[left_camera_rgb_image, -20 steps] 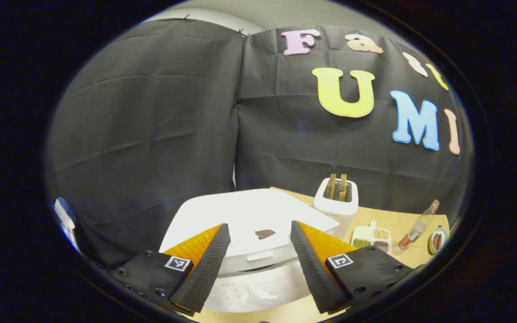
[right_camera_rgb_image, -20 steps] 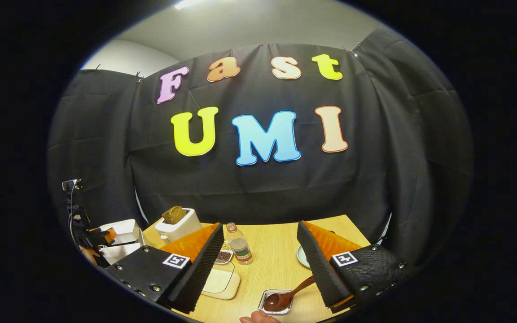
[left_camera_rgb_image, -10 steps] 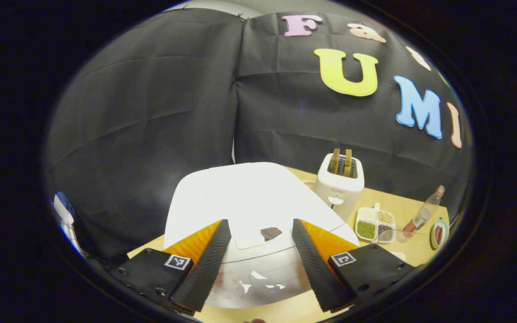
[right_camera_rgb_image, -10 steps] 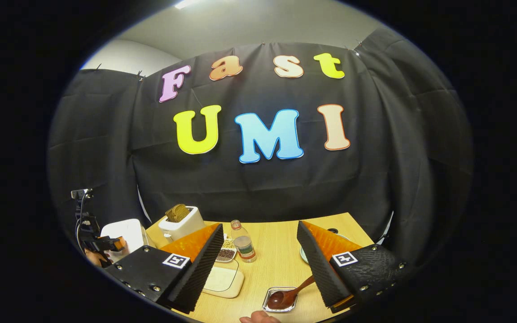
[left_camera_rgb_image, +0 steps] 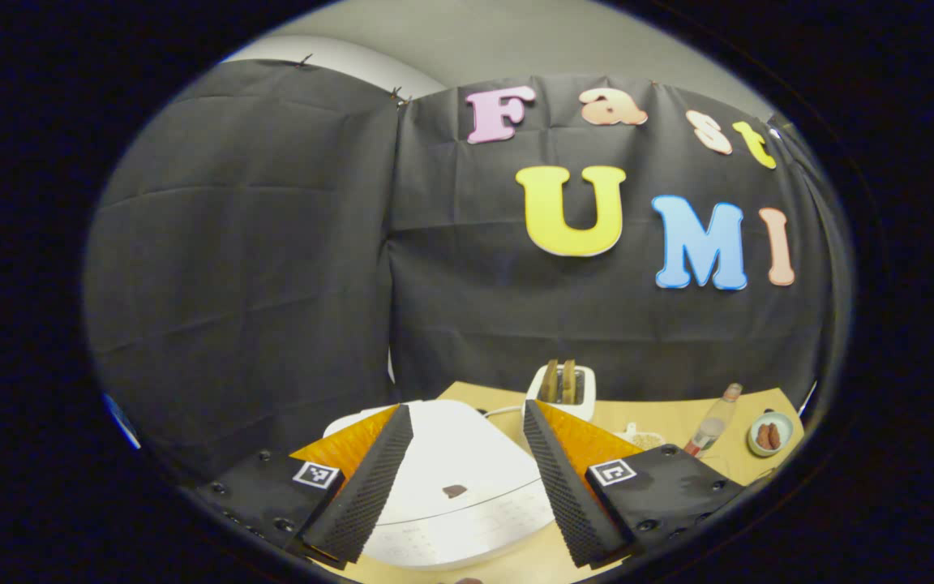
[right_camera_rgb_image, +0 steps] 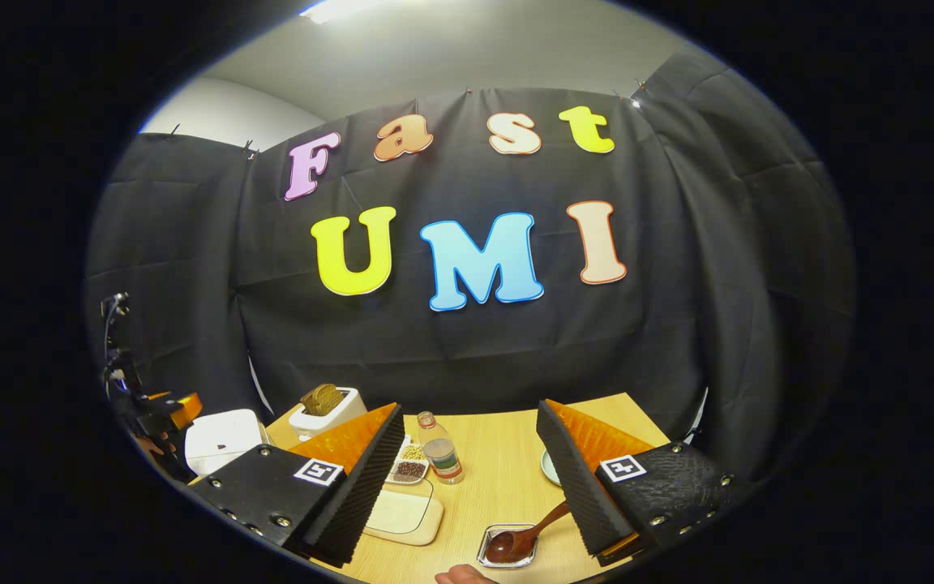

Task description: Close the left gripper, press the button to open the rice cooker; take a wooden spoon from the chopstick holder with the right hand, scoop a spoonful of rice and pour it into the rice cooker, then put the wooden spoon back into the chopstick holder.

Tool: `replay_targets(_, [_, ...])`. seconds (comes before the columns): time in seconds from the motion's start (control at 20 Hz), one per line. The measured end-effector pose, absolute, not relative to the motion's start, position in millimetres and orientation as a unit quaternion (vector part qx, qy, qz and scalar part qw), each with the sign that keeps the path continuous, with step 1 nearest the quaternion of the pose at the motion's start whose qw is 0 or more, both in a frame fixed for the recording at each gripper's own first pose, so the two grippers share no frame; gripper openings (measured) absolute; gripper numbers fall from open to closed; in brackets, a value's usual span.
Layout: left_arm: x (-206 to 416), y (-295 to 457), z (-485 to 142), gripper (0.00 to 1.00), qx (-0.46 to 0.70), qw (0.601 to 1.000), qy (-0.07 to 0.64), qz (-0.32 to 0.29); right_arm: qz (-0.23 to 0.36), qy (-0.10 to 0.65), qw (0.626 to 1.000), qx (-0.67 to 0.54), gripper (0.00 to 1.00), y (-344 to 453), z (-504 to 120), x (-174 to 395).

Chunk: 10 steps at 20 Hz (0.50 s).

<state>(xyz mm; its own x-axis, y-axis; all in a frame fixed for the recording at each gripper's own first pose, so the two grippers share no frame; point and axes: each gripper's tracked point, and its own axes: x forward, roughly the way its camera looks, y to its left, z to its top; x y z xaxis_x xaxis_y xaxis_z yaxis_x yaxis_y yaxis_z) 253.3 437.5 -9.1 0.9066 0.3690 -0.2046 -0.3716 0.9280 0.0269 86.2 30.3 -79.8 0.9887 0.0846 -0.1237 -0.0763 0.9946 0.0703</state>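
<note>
Left gripper (left_camera_rgb_image: 460,478): jaws spread, holding nothing — poised over the cooker (left_camera_rgb_image: 451,487), which sits shut on the table (left_camera_rgb_image: 670,418); I'd say the button press is not yet done.
Right gripper (right_camera_rgb_image: 467,487): jaws apart, empty, waiting above the spoon (right_camera_rgb_image: 520,537).
Spoon: bowl resting in a small tray (right_camera_rgb_image: 507,548), handle angled toward the right gripper.
Left gripper view: cooker lid up close, toaster (left_camera_rgb_image: 563,391) behind.
Right gripper view: spoon, bottle (right_camera_rgb_image: 439,448) — cooker far left.

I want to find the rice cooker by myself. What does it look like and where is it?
Look at the wooden table in front of the black cloth wall. At its left end, beside the toaster with bread sticking out, sits the rice cooker. It is the biggest white thing there, low and rounded, with its lid shut.
</note>
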Motion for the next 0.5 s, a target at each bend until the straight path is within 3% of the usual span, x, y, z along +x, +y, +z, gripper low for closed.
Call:
replay_targets(0.25, [242.8,389.9,70.8,0.96,0.009,0.989,0.036,0.143,0.009,0.032,0.999,0.037,0.99,4.3,-42.9,81.0])
replay_targets(0.5, [248.7,325.0,109.2,0.94,-0.013,0.996,0.024,0.088,-0.017,0.003,0.999,0.032,0.99,-20.4,-5.6,72.8])
